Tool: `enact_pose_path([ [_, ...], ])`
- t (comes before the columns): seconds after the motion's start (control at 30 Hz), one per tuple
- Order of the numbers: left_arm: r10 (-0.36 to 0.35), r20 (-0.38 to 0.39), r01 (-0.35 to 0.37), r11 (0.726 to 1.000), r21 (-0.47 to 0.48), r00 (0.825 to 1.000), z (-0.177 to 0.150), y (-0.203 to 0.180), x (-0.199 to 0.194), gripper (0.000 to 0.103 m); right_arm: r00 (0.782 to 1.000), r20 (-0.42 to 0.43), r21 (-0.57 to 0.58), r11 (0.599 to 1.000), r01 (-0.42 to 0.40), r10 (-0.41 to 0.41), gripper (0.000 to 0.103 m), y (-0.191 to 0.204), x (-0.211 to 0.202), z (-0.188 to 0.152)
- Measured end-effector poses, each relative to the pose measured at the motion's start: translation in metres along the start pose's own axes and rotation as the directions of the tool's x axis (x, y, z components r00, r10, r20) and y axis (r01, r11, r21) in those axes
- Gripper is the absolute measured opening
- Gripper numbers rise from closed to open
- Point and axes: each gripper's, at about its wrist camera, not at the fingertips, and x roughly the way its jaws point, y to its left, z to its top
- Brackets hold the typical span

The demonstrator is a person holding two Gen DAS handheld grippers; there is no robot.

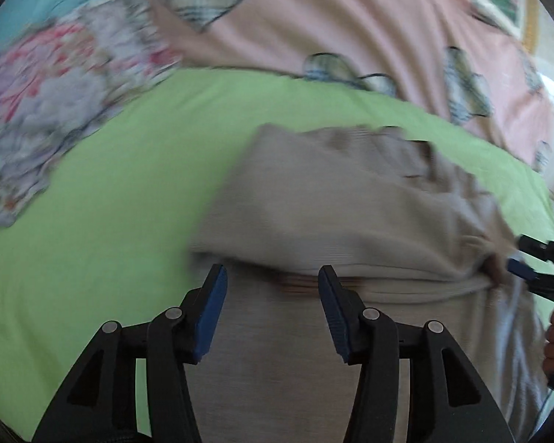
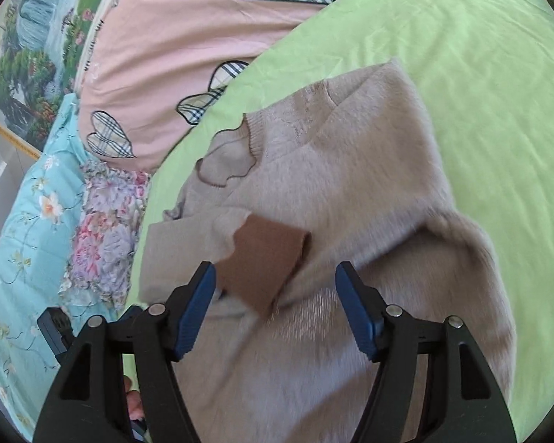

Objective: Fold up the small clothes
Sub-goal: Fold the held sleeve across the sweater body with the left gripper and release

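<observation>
A beige sweater [image 2: 314,184] lay on a green sheet [image 2: 480,74] on the bed. The right gripper [image 2: 277,306] hung over it, jaws spread wide and empty, a brown cuff [image 2: 266,262] between them. The left gripper [image 1: 273,310] was likewise wide open above the folded sweater [image 1: 351,203], gripping nothing. Only the right view showed a framed picture [image 2: 26,66]; both showed the pink quilt [image 2: 158,37].

You are facing a bed covered with a light green sheet [image 2: 461,74]. A pink quilt [image 2: 158,59] with plaid hearts adjoins it, beside floral bedding [image 2: 29,221]. A framed landscape picture [image 2: 26,62] stands behind.
</observation>
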Motion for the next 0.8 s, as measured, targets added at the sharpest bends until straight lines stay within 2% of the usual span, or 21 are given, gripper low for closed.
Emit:
enact_pose_path([
  [0.1,0.037,-0.044,-0.039,0.999,-0.039,0.998,0.000,0.025,0.022,0.052,0.999,-0.039,-0.010,1.000,0.013,-0.014,0.068,0.001,0.020,0.004],
  [0.2,0.041,-0.091,-0.045,0.998,-0.042,0.995,0.002,0.028,0.045,0.052,0.997,-0.077,-0.034,0.999,0.017,-0.020,0.067,0.006,0.038,0.003],
  [0.23,0.047,-0.092,-0.051,0.998,-0.037,0.995,0.002,0.027,0.050,0.052,0.996,-0.081,-0.053,0.998,0.018,-0.022,0.064,0.010,0.042,0.003],
  [0.27,0.061,-0.087,-0.064,0.998,-0.025,0.994,0.004,0.024,0.054,0.052,0.996,-0.092,-0.079,0.997,0.005,-0.012,0.042,0.017,0.045,0.004],
  [0.3,0.070,-0.083,-0.072,0.997,-0.018,0.994,0.009,0.021,0.055,0.051,0.995,-0.103,-0.085,0.996,-0.018,0.009,0.013,0.019,0.047,0.005],
  [0.33,0.083,-0.075,-0.085,0.996,-0.016,0.994,0.012,0.018,0.056,0.049,0.993,-0.104,-0.086,0.994,-0.070,0.061,0.010,0.025,0.045,0.009],
  [0.4,0.125,-0.060,-0.127,0.991,-0.028,0.990,0.018,0.015,0.055,0.043,0.994,-0.024,-0.140,0.984,-0.109,0.107,0.010,0.039,0.022,0.020],
  [0.5,0.202,-0.042,-0.205,0.974,-0.095,0.979,0.023,0.020,0.049,0.043,0.981,0.105,-0.190,0.972,-0.140,0.162,0.010,0.049,-0.029,0.037],
  [0.57,0.183,-0.028,-0.185,0.967,-0.176,0.983,0.016,0.026,0.042,0.045,0.977,0.153,-0.229,0.967,-0.108,0.146,0.010,0.046,-0.058,0.046],
  [0.63,0.177,-0.019,-0.177,0.963,-0.204,0.984,0.010,0.022,0.037,0.045,0.986,0.141,-0.247,0.968,-0.050,0.087,0.010,0.036,-0.063,0.050],
  [0.7,0.192,-0.030,-0.194,0.964,-0.183,0.981,0.006,0.013,0.037,0.045,0.996,0.094,-0.246,0.969,0.030,-0.007,0.009,0.018,-0.051,0.048],
  [0.8,0.194,-0.045,-0.198,0.968,-0.156,0.980,-0.002,0.006,0.040,0.044,0.990,0.003,-0.242,0.960,0.139,-0.142,0.010,-0.010,-0.021,0.040],
])
